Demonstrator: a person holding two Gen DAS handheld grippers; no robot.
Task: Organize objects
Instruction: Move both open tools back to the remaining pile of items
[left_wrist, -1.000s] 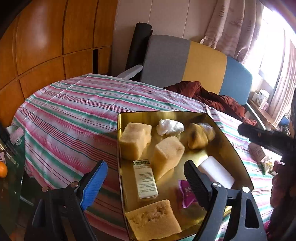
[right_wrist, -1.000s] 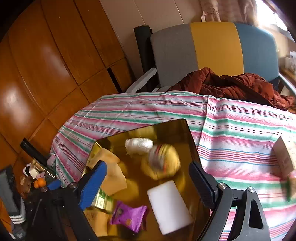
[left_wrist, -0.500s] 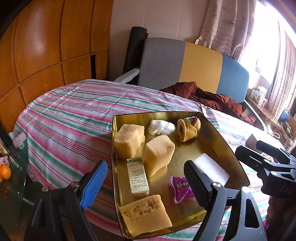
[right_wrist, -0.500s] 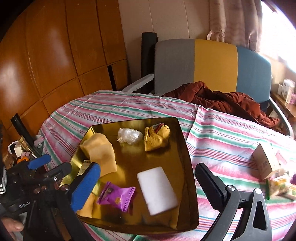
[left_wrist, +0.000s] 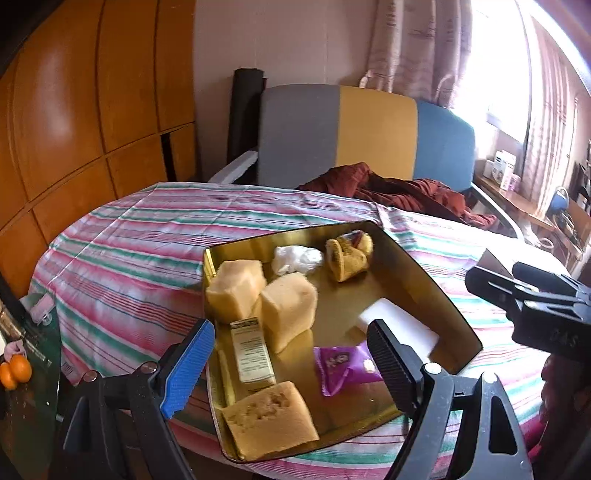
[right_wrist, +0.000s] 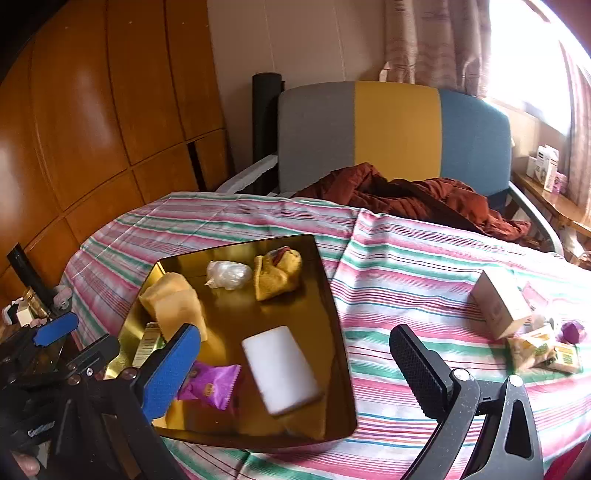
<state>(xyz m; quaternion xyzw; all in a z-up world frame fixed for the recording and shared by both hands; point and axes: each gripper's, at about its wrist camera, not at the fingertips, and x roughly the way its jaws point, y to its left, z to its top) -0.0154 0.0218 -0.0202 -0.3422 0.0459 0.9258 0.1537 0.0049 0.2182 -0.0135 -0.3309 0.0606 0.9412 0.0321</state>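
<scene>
A gold tray (left_wrist: 439, 291) (right_wrist: 332, 306) sits on the striped tablecloth. It holds yellow sponge blocks (left_wrist: 236, 288), a white wad (left_wrist: 295, 258) (right_wrist: 227, 275), a rolled yellow sock (left_wrist: 349, 253) (right_wrist: 277, 273), a white bar (left_wrist: 400, 325) (right_wrist: 280, 369), a purple packet (left_wrist: 341, 365) (right_wrist: 212, 382) and a small labelled box (left_wrist: 251, 352). My left gripper (left_wrist: 290, 365) is open and empty above the tray's near end. My right gripper (right_wrist: 295, 373) is open and empty over the tray's right side.
A cardboard box (right_wrist: 498, 299), snack packets (right_wrist: 539, 349) and a purple item (right_wrist: 572, 330) lie on the cloth at the right. A grey, yellow and blue chair (right_wrist: 395, 133) with a red garment (right_wrist: 406, 199) stands behind the table. Wooden panels (left_wrist: 74, 110) are at left.
The yellow sock left my right gripper and came to rest in the tray's far corner. Both grippers pulled back and up from the tray, and the right one shifted right.
</scene>
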